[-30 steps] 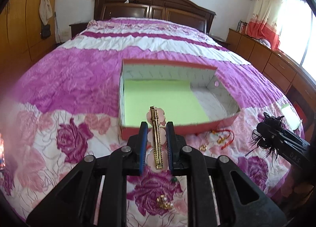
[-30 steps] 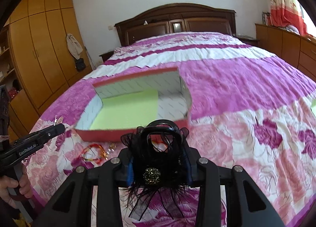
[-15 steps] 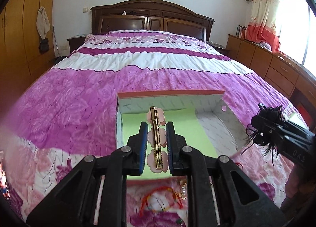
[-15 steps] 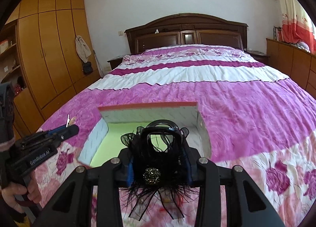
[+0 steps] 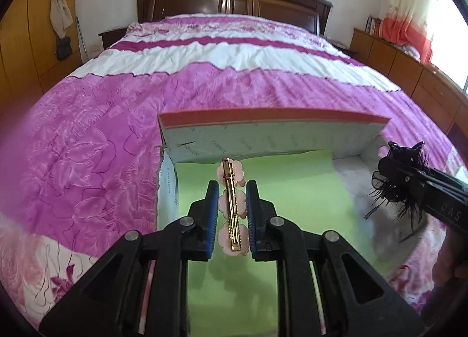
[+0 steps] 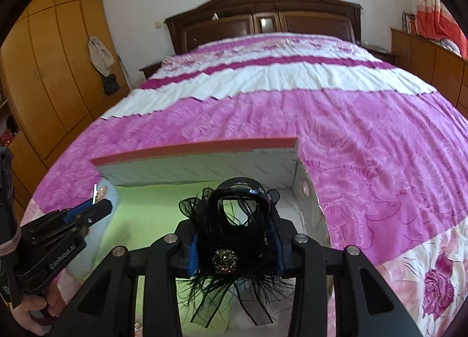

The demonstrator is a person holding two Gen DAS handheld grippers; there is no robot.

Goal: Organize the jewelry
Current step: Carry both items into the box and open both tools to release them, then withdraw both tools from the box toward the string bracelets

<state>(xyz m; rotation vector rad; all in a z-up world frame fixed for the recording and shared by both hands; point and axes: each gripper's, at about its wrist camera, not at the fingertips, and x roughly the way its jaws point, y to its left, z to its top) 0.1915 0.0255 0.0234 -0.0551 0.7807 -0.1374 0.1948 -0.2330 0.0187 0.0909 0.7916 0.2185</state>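
Grippers hide the near edge of the box (image 5: 272, 132). The left gripper (image 5: 232, 205) pinches a pink and gold hair clip (image 5: 232, 208); the right gripper (image 6: 234, 237) squeezes a black feather clip (image 6: 231, 237). Both have moved in over the box's green floor, away from the bedspread (image 5: 87, 146).

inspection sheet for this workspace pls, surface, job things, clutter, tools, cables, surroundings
surface: bed with a pink floral quilt.
job's things: open box with red rim on the bed, green sheet lining its floor; pink clip with gold bar; black feather clip.
clutter: nothing seen.
grippers: left tool shut on the pink clip, over the green sheet; right tool shut on the black feather clip, over the box's right part.
cables: nothing seen.
surroundings: dark headboard, wardrobe, low cabinets, curtained window.
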